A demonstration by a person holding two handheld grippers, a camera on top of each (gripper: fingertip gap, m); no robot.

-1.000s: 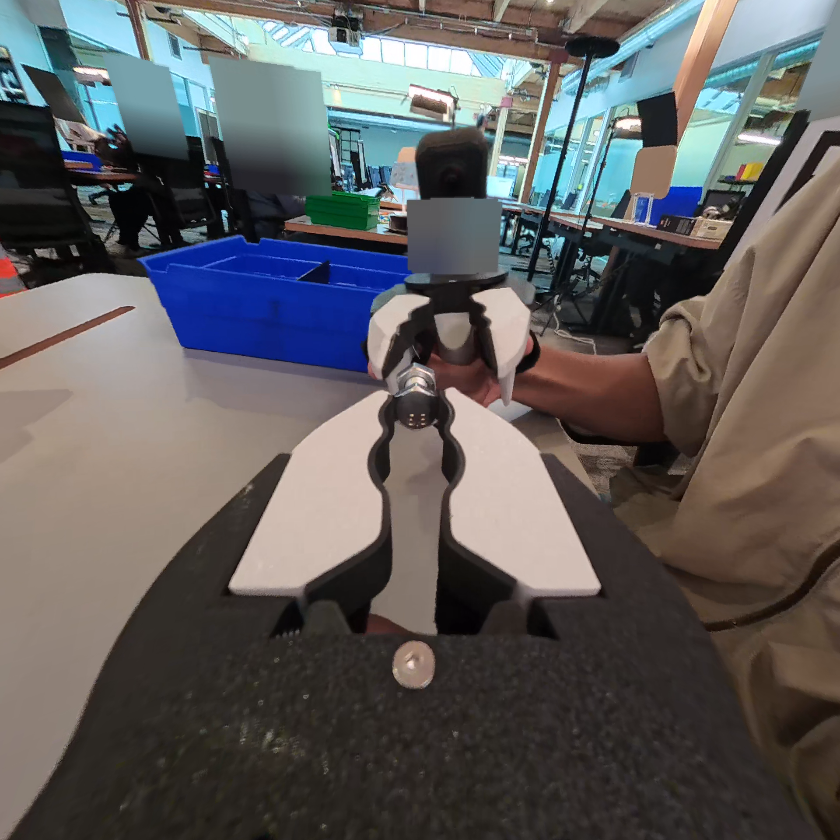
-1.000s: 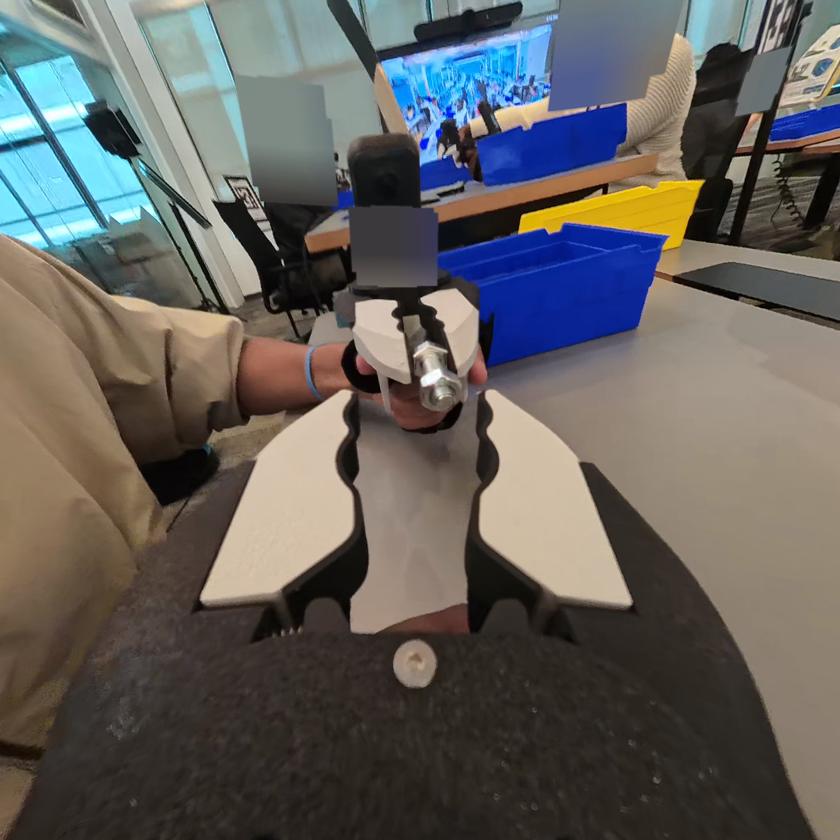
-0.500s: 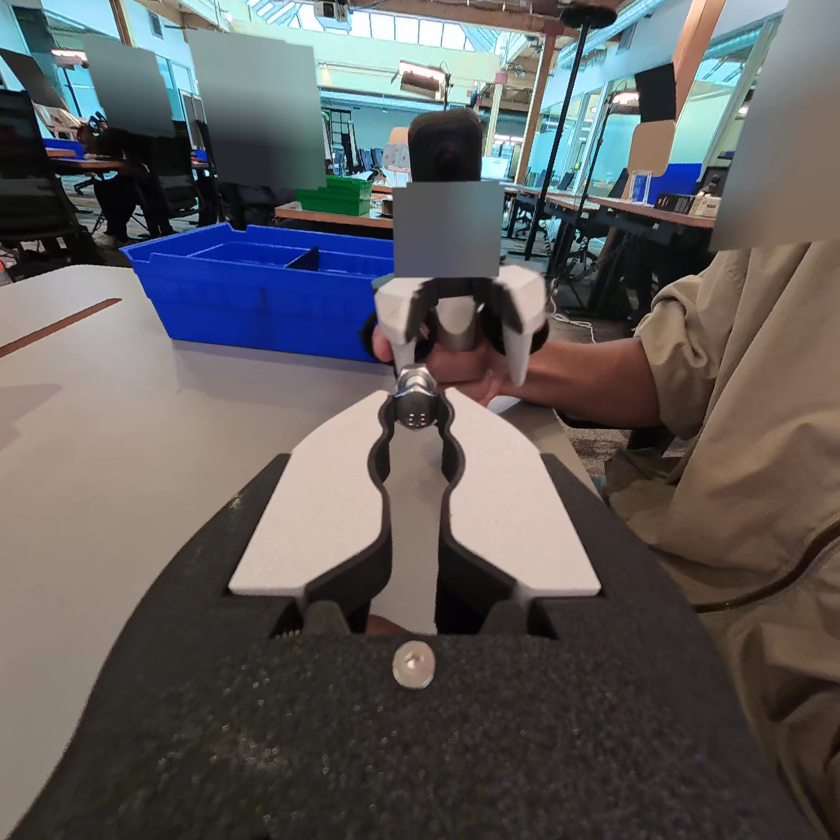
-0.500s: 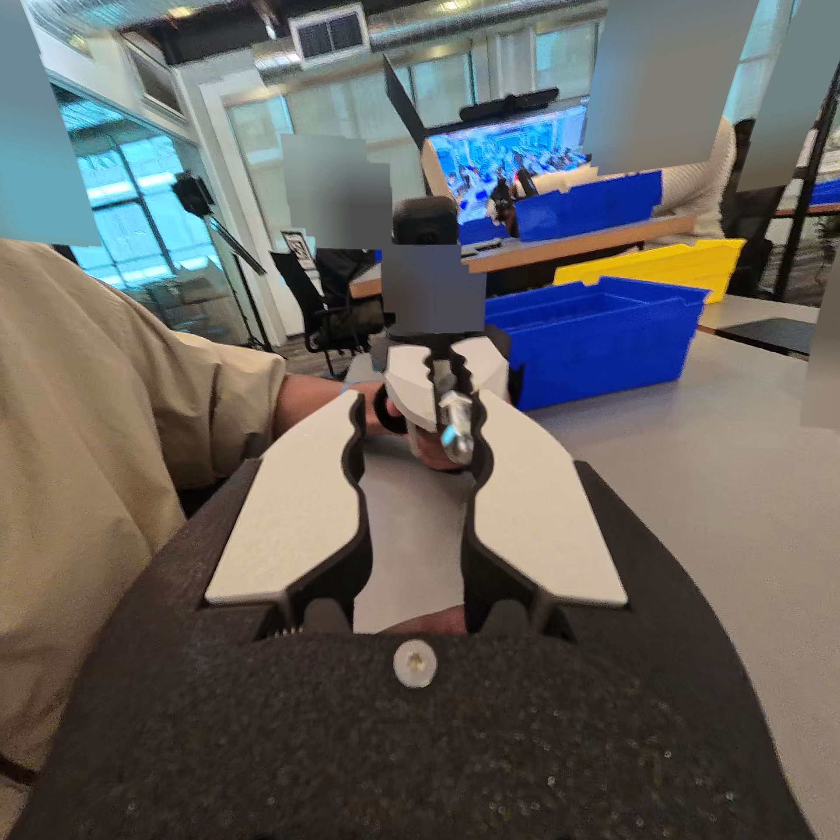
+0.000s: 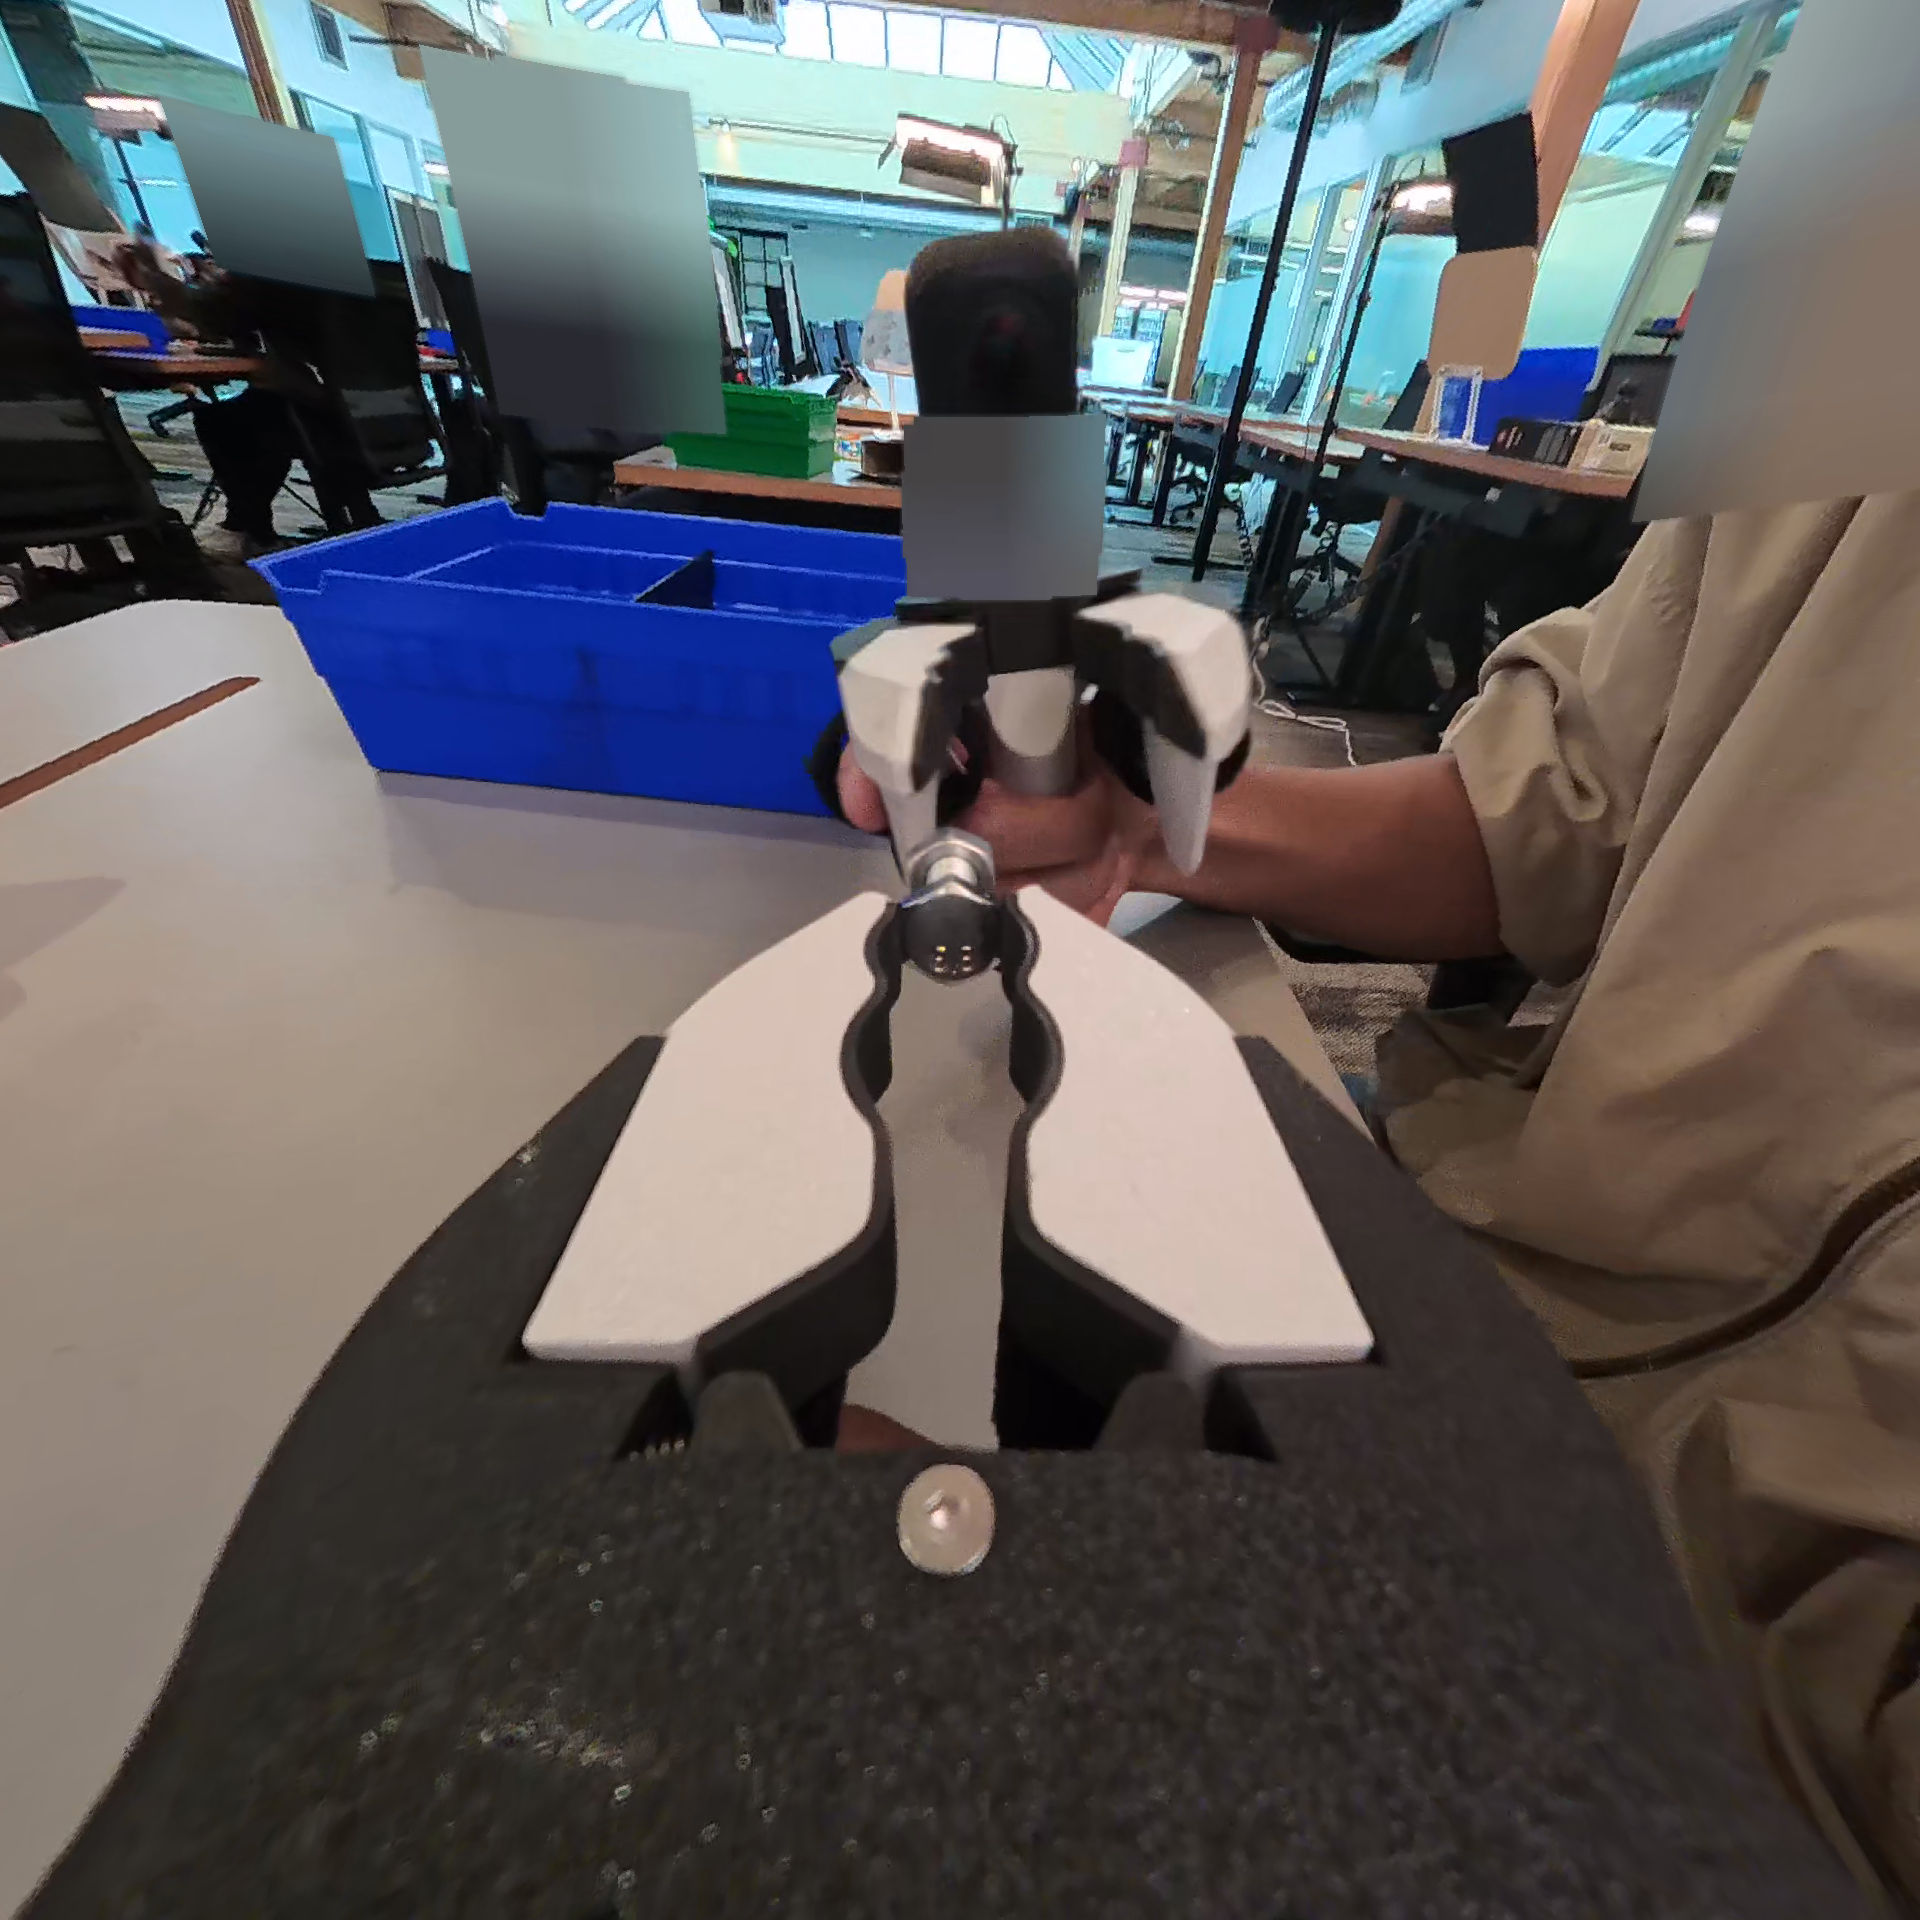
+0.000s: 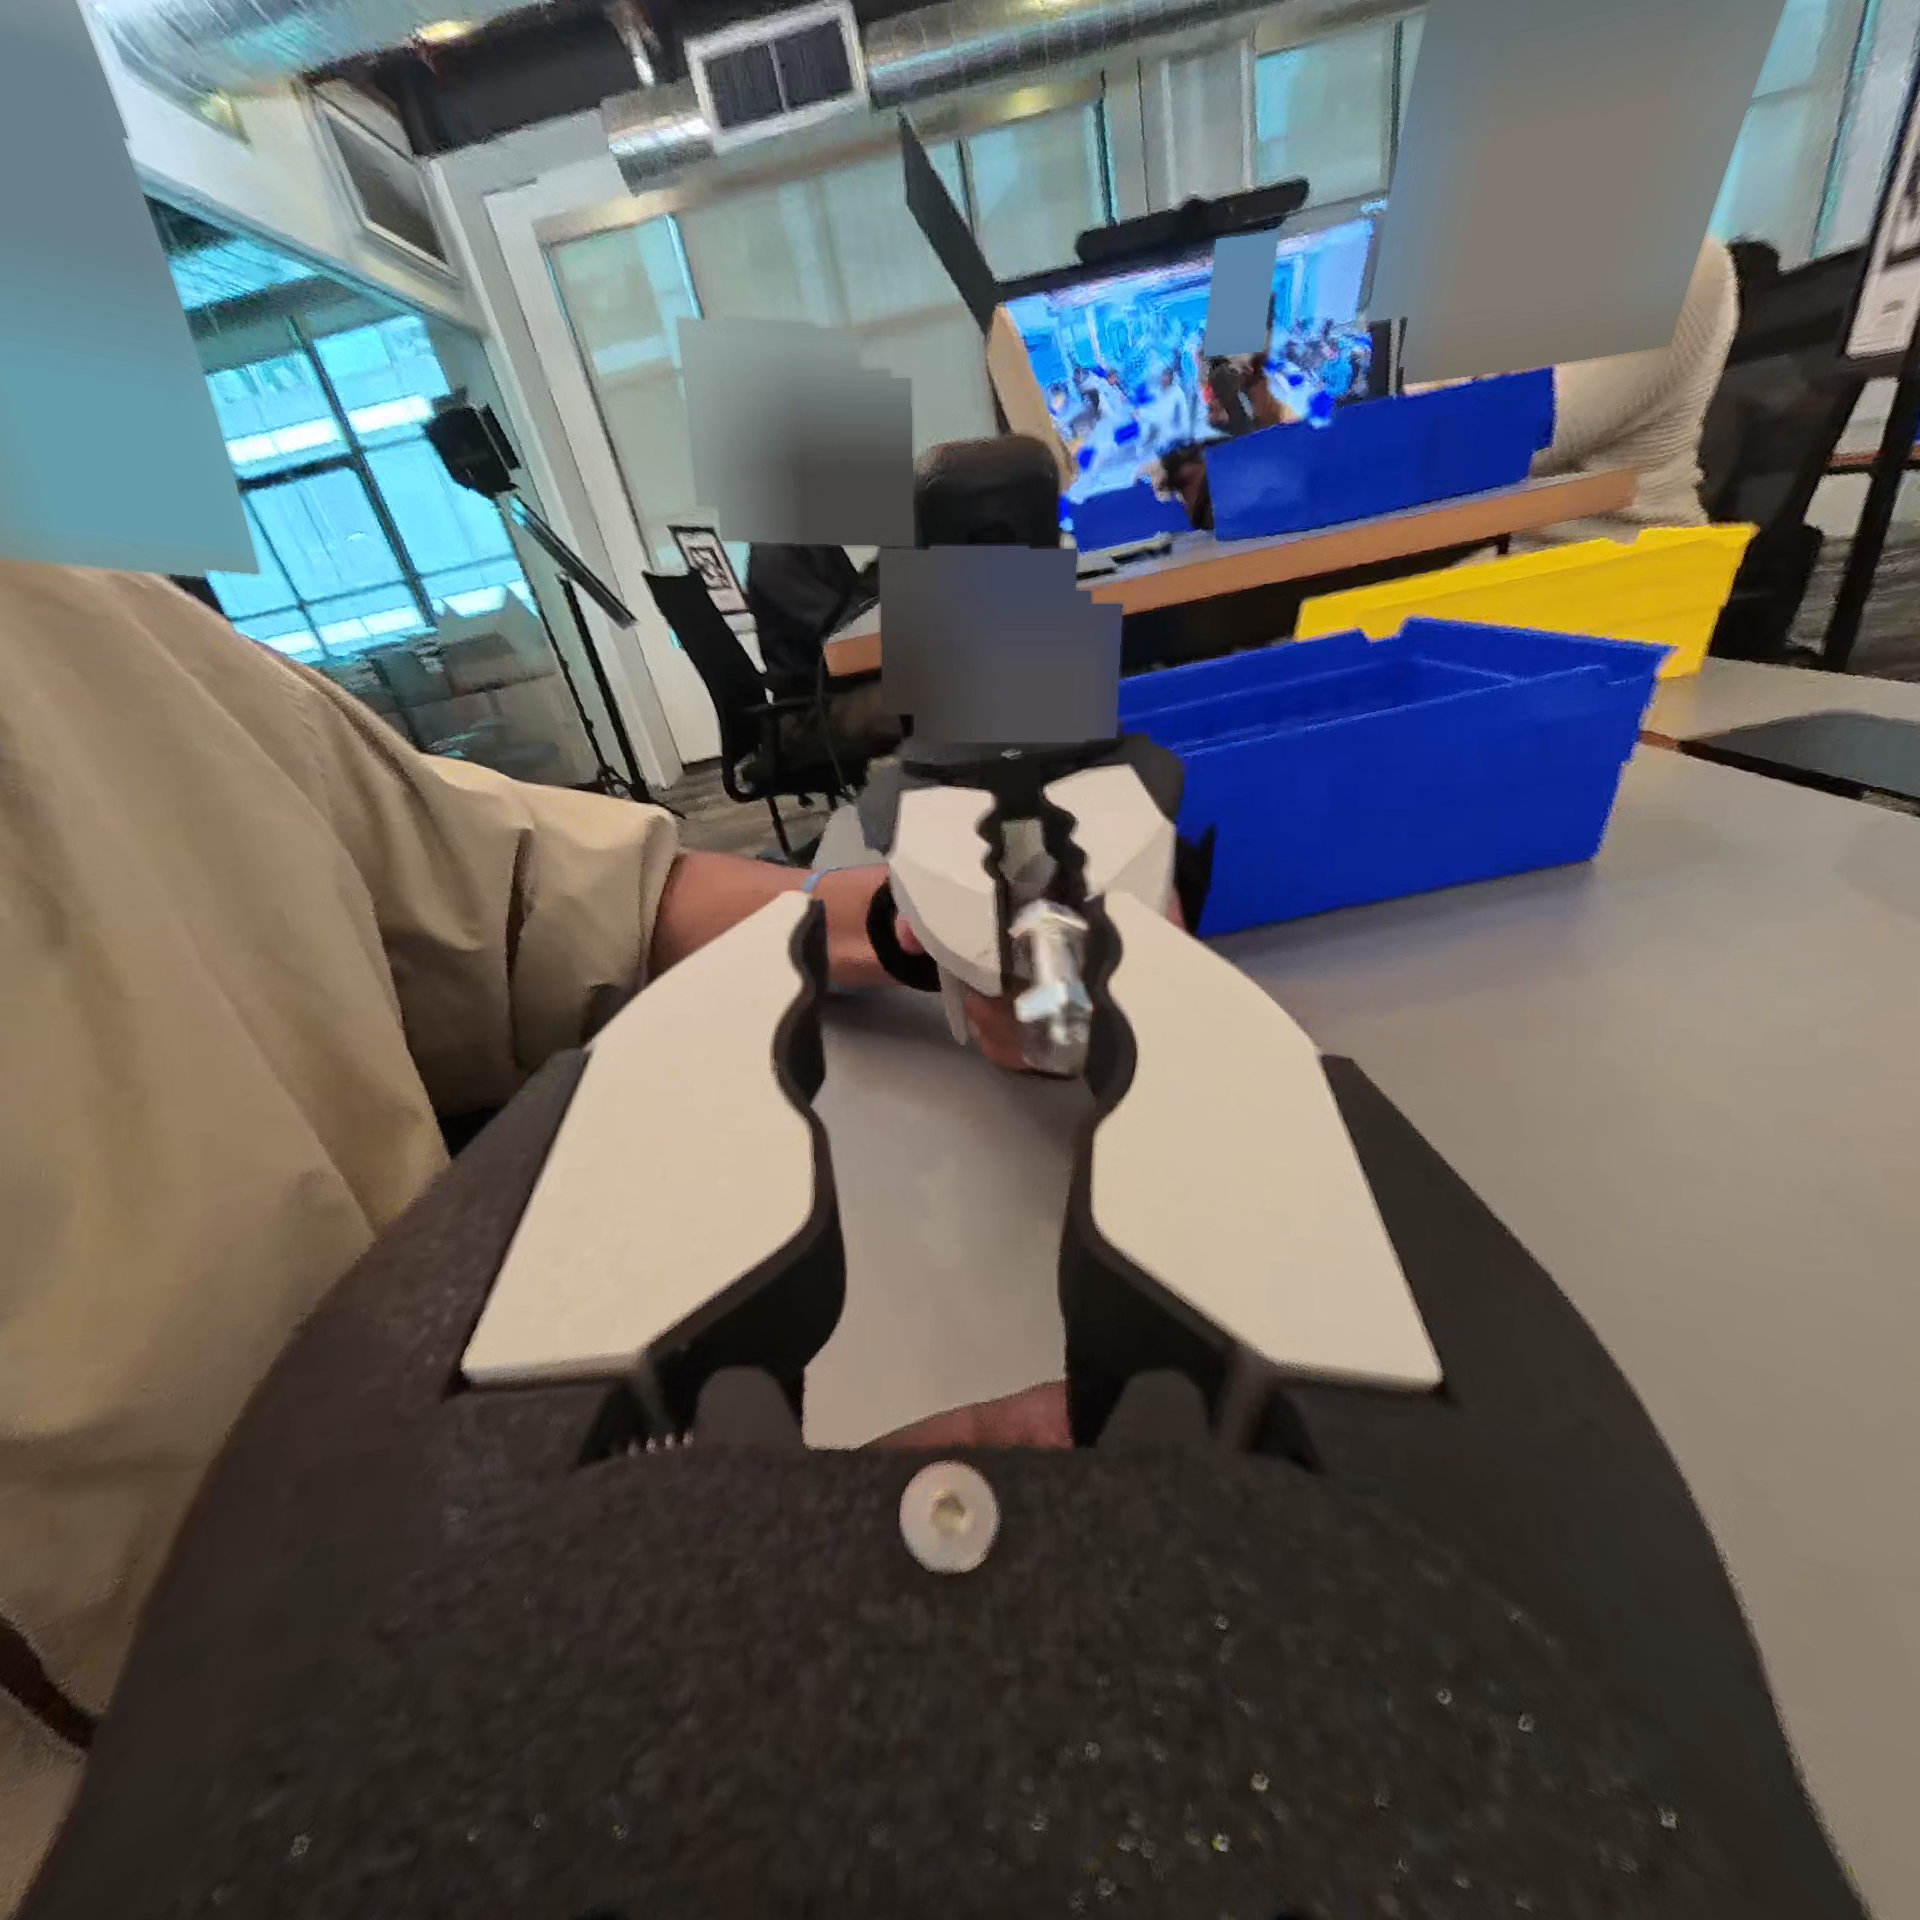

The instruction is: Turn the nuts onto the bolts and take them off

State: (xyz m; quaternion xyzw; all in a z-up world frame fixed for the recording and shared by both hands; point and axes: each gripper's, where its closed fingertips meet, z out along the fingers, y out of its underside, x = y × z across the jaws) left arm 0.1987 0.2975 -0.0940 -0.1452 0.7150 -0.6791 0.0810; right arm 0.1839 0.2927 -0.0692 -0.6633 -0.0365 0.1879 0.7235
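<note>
Above grey table (image 5: pixel 312 987), left gripper (image 5: pixel 954 951) jaws clenched on bolt (image 5: pixel 951 930), right gripper (image 6: pixel 961 956) jaws spread.

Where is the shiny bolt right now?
The bolt is up off the grey table, pinched in the left claw, with the open right claw around it.

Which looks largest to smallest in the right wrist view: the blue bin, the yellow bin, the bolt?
1. blue bin
2. yellow bin, though it stands farther back and is partly hidden by the blue one, so its true size is unsure
3. bolt, smallest even though nearest the camera, held by the left gripper
</note>
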